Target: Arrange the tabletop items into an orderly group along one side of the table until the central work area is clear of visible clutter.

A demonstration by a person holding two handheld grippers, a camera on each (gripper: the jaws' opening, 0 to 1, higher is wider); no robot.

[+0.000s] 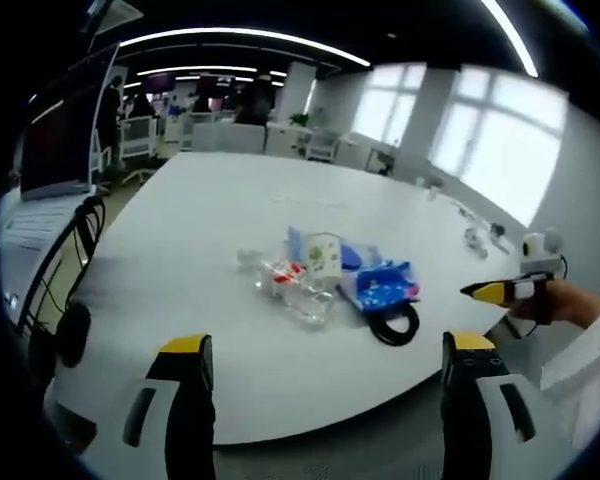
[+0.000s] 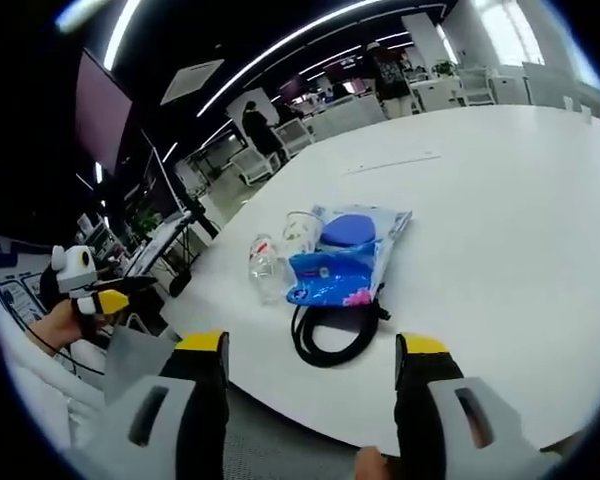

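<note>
Left tool point(image 1: 325, 365) sits at 6 o'clock in the left gripper view, jaws spread wide w/ nothing between them, held off the near edge of the white worktop point(image 1: 220, 330). Right tool point(image 2: 310, 365) in the right gripper view is the same — wide apart, empty, short of the worktop edge.

Left gripper view: the clutter lies past the jaws toward 12 o'clock, bunched together mid-worktop. Black cable loop point(image 1: 395, 323) is nearest, at approx 1 o'clock from the jaws, touching the blue printed pouch point(image 1: 380, 285). Just beside that, a patterned paper cup point(image 1: 322, 255) and clear plastic pieces point(image 1: 290, 290) w/ red marks. The right tool's yellow tips come in at 3 o'clock, held by a hand point(image 1: 570, 300) in a white sleeve.

Right gripper view: cable loop just past the jaws at 12 o'clock, pouch touching it, then a clear bag w/ a blue item point(image 2: 348, 230) further out. Clear cup point(image 2: 265, 265) lies at 11 o'clock. The left tool enters at 9 o'clock.

Background — office desks, chairs, people standing.
</note>
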